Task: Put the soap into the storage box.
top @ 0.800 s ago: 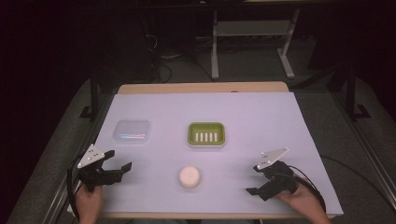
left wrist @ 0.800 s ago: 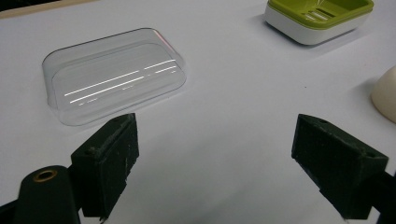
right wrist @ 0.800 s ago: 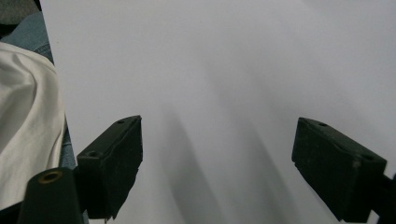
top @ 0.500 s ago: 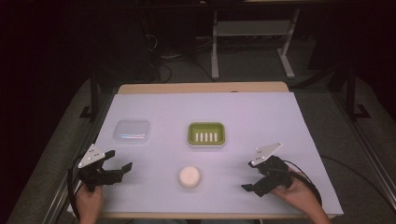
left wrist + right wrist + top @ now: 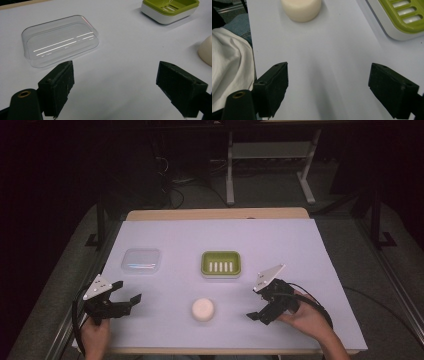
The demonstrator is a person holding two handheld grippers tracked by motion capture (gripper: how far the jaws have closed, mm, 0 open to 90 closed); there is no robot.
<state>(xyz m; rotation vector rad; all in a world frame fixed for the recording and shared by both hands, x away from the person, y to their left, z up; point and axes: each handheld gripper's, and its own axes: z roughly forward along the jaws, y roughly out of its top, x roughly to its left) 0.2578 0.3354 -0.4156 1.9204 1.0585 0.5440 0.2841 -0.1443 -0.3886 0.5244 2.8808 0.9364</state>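
A round cream soap bar (image 5: 203,309) lies near the table's front edge. Behind it stands a green soap dish (image 5: 221,264) with a white base, and a clear plastic lid (image 5: 141,260) lies to the dish's left. My left gripper (image 5: 127,293) hovers open at the front left, empty, facing the lid (image 5: 61,43), with the dish (image 5: 170,10) and soap (image 5: 206,50) off to its right. My right gripper (image 5: 256,305) is open and empty to the right of the soap, pointing at the soap (image 5: 301,8) with the dish (image 5: 404,17) on its right.
A white sheet covers the table (image 5: 300,250); its wooden edge shows at the back. The person's white shirt (image 5: 229,62) is just past the table's front edge. A metal stand (image 5: 270,155) and cables are on the dark floor behind.
My right gripper has shifted left and turned toward the soap. The left gripper has stayed almost in place. The soap, dish and lid have not moved.
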